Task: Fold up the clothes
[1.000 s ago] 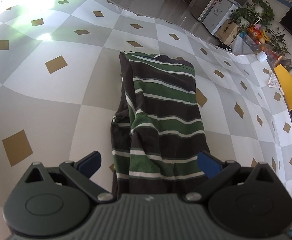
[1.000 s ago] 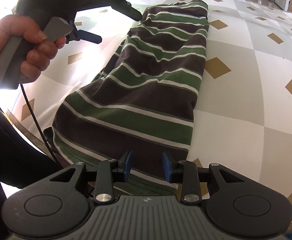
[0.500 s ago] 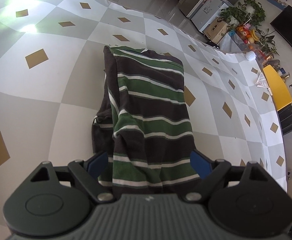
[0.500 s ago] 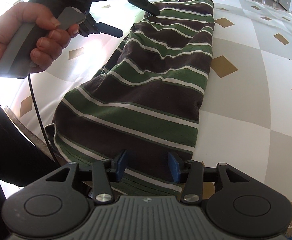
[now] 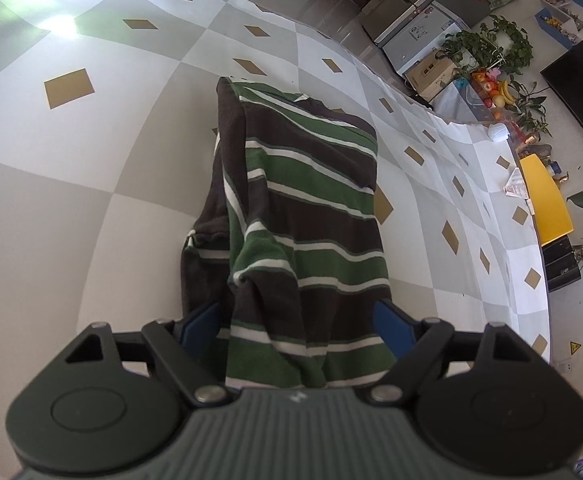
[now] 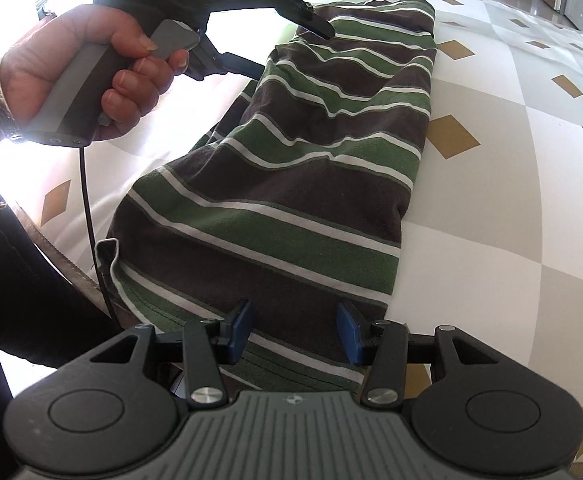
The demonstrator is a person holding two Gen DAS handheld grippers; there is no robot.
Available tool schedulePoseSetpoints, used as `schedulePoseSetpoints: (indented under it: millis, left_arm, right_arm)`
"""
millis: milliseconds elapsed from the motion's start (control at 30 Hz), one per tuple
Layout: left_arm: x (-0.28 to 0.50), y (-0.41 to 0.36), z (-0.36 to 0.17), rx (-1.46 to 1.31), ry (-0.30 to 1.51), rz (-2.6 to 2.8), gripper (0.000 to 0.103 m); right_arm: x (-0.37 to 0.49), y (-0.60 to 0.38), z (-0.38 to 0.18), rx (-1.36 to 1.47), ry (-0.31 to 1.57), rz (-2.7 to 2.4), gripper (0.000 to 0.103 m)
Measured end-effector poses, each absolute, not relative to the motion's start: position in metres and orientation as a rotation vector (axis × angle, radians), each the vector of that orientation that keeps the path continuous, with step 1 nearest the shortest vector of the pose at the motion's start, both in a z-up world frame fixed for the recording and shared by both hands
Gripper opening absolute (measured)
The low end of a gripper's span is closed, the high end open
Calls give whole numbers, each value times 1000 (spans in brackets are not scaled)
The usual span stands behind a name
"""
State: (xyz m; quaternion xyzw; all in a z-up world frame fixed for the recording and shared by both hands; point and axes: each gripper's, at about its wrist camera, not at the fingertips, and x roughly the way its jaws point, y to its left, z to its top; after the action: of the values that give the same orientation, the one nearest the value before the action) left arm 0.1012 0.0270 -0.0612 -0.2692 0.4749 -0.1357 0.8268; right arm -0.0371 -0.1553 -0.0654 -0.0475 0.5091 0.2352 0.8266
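The striped shirt (image 6: 291,184) lies folded lengthwise on the bench (image 6: 531,200), its near hem between both part-open claws, left (image 5: 297,326) just narrowing, right (image 6: 295,330) ungripping, seemingly readying the next fold.

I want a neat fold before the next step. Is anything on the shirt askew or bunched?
Yes. The striped shirt has a sleeve poking out past its left edge in the left wrist view, and a raised pucker beside it.
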Motion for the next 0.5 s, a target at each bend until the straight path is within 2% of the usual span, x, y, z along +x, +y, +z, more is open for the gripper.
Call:
schedulePoseSetpoints:
  millis: [233, 300, 333, 500]
  left_arm:
    - [104, 32, -73, -612, 1014, -350, 81]
    - [102, 33, -75, -601, 1006, -343, 70]
    - [101, 34, -76, -605, 1004, -340, 67]
    - [98, 45, -82, -698, 996, -337, 65]
  right_arm:
    - [-38, -155, -66, -104, 1078, 504, 46]
    - [-38, -155, -66, -108, 1079, 504, 46]
    - [-37, -154, -66, -109, 1080, 503, 46]
    - [-37, -153, -66, -119, 1081, 500, 47]
